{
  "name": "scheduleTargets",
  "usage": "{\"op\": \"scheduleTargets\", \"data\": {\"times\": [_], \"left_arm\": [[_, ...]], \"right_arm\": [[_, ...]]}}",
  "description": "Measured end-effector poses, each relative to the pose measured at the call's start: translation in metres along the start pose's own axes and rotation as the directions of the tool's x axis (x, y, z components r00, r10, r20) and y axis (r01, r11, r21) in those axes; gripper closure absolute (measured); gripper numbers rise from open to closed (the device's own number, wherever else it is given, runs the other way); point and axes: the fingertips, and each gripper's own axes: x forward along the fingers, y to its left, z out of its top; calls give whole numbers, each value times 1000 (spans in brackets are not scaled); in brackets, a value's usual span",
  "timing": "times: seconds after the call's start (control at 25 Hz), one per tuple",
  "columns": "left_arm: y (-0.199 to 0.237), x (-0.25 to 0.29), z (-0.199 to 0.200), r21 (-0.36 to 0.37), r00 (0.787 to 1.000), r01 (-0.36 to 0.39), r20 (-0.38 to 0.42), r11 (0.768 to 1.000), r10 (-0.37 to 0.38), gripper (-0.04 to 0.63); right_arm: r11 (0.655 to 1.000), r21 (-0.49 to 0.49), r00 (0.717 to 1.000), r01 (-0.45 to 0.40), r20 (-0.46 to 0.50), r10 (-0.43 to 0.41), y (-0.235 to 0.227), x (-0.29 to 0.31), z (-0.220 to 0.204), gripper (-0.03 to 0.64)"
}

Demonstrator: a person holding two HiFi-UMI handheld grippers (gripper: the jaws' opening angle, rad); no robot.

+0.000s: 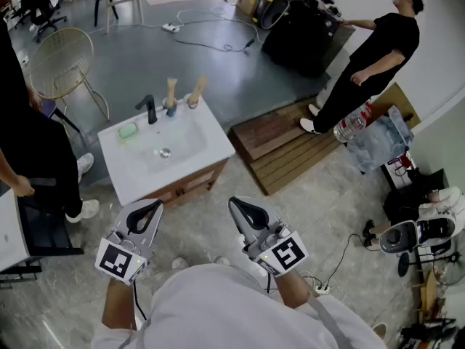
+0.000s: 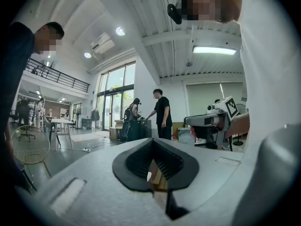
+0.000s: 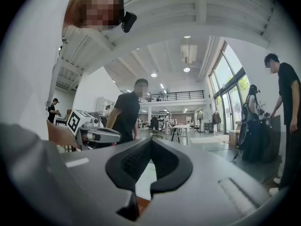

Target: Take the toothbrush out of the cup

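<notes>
- Low wooden platform (image 1: pixel 290 151) on the floor, just right of the washstand.
- White washbasin (image 1: pixel 211 140) on a wooden cabinet, in the middle of the head view, well ahead of both grippers.
- Person in black (image 1: pixel 378 57) standing at the far right end of the platform, bent toward a dark unit; another person in dark clothes (image 1: pixel 29 144) at the left edge.
- Round wire chair (image 1: pixel 62 60) behind the basin's far-left corner.
- Left gripper (image 1: pixel 147 211) held level close to the body, jaws fully together, nothing between them.
- Right gripper (image 1: pixel 243 211) alongside it, level, jaws likewise closed and empty; well apart from the left one.
- Black faucet (image 1: pixel 150 110) at the middle of the basin's back edge.
- Left cup (image 1: pixel 171 110) just right of the faucet on the back edge, with an upright toothbrush (image 1: pixel 171 91) standing in it, handle pale wood.
- Right cup (image 1: pixel 193 105) near the basin's back-right corner, with a tilted toothbrush (image 1: pixel 197 87) leaning right in it.
- Green soap (image 1: pixel 128 130) on the rim left of the faucet.
- Metal drain (image 1: pixel 166 152) in the bowl's middle.
</notes>
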Motion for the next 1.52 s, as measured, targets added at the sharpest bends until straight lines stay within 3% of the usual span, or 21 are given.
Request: {"op": "scheduleTargets", "data": {"times": [0.92,1.52], "left_arm": [[6,-4,0,0,1000,9,-6,1000,-9,598],[46,-10,-10,-6,999,43,3,999,-43,598]], "right_arm": [[1000,21,1000,5,10,-5,3,7,-1,615],[999,46,1000,2,12,-2,23,48,-10,612]]}}
